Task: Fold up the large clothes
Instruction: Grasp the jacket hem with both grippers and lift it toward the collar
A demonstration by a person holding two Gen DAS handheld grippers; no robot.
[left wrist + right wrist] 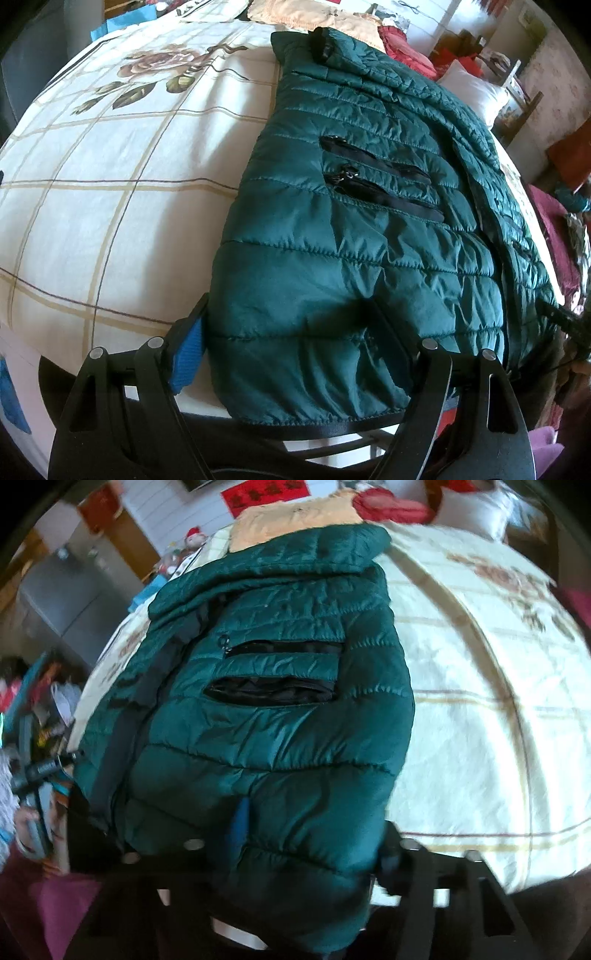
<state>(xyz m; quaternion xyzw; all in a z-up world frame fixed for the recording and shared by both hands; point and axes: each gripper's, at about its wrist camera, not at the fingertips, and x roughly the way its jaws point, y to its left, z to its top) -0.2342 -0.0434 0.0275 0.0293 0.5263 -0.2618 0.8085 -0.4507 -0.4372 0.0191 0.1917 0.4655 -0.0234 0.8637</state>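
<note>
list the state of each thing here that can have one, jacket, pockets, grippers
jacket: spread flat on the bed, front up, hem at the near edge
upper pocket: zipper looks shut
lower pocket: gaping open, dark lining showing
bedsheet: spread smooth beneath the jacket
left gripper: open, fingers either side of the hem
right gripper: open, fingers either side of the hem, view blurred

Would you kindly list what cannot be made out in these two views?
- Left wrist view: the dark green quilted puffer jacket hides the left gripper's right fingertip.
- Right wrist view: motion blur; the jacket's hem drapes over the right gripper.
- Sleeves: hidden in both.
</note>
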